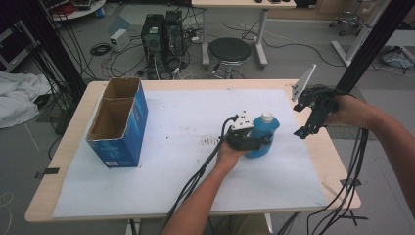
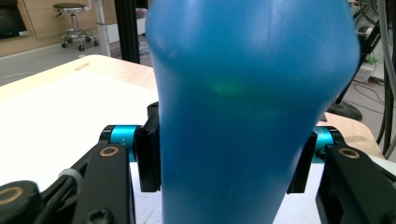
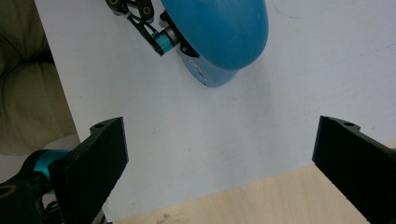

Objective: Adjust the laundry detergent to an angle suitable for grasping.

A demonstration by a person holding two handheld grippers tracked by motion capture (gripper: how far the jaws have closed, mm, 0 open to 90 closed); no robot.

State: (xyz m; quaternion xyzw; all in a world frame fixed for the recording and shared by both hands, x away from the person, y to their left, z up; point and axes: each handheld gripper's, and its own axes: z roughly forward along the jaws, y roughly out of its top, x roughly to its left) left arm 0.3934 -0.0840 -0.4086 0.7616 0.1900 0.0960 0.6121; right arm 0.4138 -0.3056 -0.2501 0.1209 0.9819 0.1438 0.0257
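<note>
Firmly, the left gripper (image 1: 258, 140) is clamped on the blue bottle (image 1: 262, 135); in the left gripper view its black pads (image 2: 148, 161) press both flanks of the bottle's waist. Bottle stands upright on the white sheet (image 1: 186, 161), right of centre, with its white cap (image 1: 266, 117) on top. Left hand (image 1: 229, 155) wraps the gripper body from the near side, cable trailing back along the forearm. Right gripper (image 1: 306, 128) hangs off to the right, near the table's right edge, apart from the bottle; its jaws stand wide apart with nothing between them, bare sheet and the wooden table (image 3: 261, 205) edge below. Farther left, an open blue cardboard box (image 1: 120, 125) sits on the sheet, well apart from the bottle.
</note>
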